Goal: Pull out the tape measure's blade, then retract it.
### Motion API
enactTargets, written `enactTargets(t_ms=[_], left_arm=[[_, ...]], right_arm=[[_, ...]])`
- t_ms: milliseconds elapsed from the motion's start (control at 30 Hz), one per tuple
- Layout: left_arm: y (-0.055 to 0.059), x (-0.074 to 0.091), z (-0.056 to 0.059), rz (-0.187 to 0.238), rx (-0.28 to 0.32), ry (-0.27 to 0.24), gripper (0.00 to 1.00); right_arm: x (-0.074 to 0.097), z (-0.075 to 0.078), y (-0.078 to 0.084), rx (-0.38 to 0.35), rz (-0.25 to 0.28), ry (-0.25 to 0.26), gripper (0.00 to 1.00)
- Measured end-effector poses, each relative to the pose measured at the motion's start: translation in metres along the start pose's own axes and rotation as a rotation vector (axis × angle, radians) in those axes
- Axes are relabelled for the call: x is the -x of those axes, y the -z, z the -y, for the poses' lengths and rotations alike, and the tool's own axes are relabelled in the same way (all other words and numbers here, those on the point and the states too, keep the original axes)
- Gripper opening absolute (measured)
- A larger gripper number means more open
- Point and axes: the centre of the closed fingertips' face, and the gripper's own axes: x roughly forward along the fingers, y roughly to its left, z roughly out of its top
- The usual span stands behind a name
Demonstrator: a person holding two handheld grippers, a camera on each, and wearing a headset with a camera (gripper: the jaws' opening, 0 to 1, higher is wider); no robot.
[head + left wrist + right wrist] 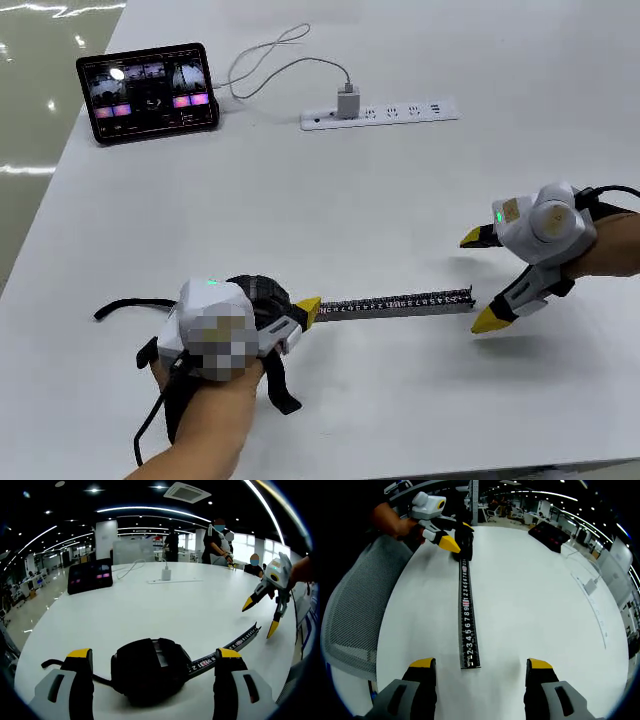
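My left gripper [153,654] spread, jaws straddling black round tape measure case [150,672] near front edge of white tabletop [350,200]. Black numbered blade [466,615] lies drawn out flat. My right gripper [482,662] spread, blade tip just ahead, apart from jaws.

Bright, even light falls from ceiling strip lights [150,509], leaving soft, faint shadows on the white surface [330,190]. Glare streaks the glossy floor [40,50] in the head view. Both gripper views bend strongly toward their edges; focus is sharp throughout.
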Motion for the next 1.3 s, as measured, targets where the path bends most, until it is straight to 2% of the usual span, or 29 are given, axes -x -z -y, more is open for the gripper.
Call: enactTargets(t_ms=[100,333,367,400,500,733,833,1000,1100,1200,1300], left_arm=[[-0.001,0.0,-0.001,0.001,0.007,-0.005,0.99],[0.0,-0.001,-0.002,-0.004,-0.004,-0.013,0.99],[0.002,-0.002,-0.003,-0.016,-0.016,-0.016,0.99],[0.007,-0.001,-0.005,-0.047,-0.048,-0.026,0.99],[0.006,-0.001,-0.005,-0.032,-0.019,-0.019,0.99],[0.003,-0.001,-0.009,-0.018,-0.007,-0.027,0.99],[0.007,-0.002,-0.009,-0.037,-0.014,-0.032,0.99],[0.006,-0.002,-0.009,-0.036,0.001,-0.033,0.99],[0.004,-0.002,-0.009,-0.03,-0.003,-0.036,0.99],[0.002,-0.001,-0.01,-0.021,0.004,-0.035,0.99],[0.001,-0.001,-0.01,-0.02,0.01,-0.036,0.99]], right_arm=[[-0.001,-0.002,0.002,0.007,-0.008,-0.011,0.66],[-0.004,-0.007,0.002,0.052,-0.015,-0.037,0.45],[-0.005,-0.008,0.001,0.056,-0.014,-0.041,0.43],[-0.005,-0.008,0.001,0.066,-0.016,-0.044,0.41],[-0.006,-0.009,0.003,0.086,-0.027,-0.052,0.33],[-0.006,-0.007,0.003,0.076,-0.027,-0.053,0.28],[-0.006,-0.007,0.003,0.074,-0.025,-0.052,0.25],[-0.008,-0.012,0.006,0.09,-0.045,-0.069,0.22],[-0.009,-0.012,0.006,0.106,-0.05,-0.068,0.2],[-0.009,-0.012,0.008,0.098,-0.054,-0.07,0.12],[-0.009,-0.012,0.007,0.096,-0.057,-0.064,0.12]])
